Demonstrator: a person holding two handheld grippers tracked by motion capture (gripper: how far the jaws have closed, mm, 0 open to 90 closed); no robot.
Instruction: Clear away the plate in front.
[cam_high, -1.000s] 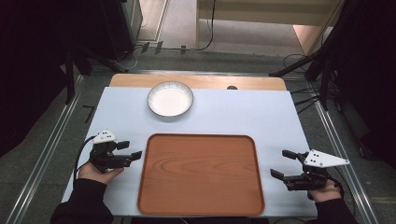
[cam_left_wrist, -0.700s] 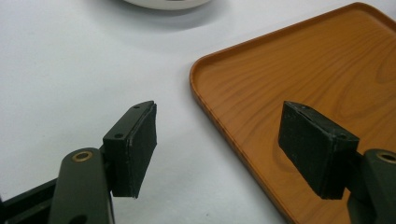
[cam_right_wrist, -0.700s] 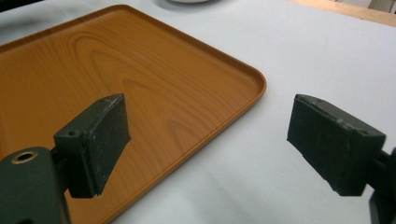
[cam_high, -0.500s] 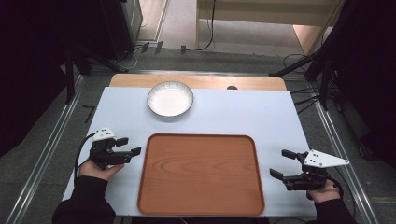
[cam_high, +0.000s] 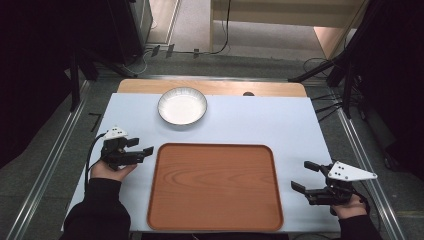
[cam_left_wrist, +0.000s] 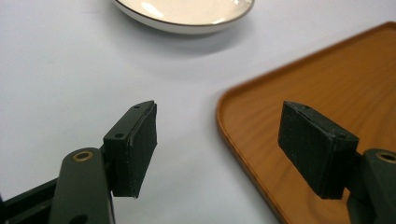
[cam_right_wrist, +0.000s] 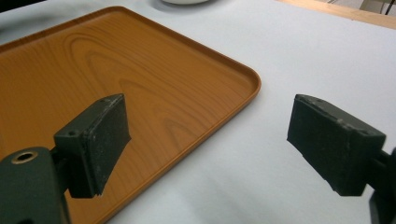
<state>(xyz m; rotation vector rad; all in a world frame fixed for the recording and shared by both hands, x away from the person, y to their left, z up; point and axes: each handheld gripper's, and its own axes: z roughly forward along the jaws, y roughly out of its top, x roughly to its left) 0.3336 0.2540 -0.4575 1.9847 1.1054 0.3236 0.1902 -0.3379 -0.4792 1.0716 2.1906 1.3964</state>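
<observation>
White rectangular table top (cam_high: 280, 125) bearing a brown wood-grain rectangular tray (cam_high: 215, 185) at the near centre. Round white shallow bowl (cam_high: 182, 105) sits beyond the tray's far-left corner, apart from it. Left gripper (cam_high: 146, 151) just beside the tray's left rim — jaws wide, nothing between. Right gripper (cam_high: 302, 176) off the tray's right edge — jaws wide, empty.

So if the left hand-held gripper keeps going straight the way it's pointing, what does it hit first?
Probably the near left edge of the wooden tray: the left hand-held gripper points toward it with open, empty jaws. The white bowl sits farther off, to the side.
</observation>
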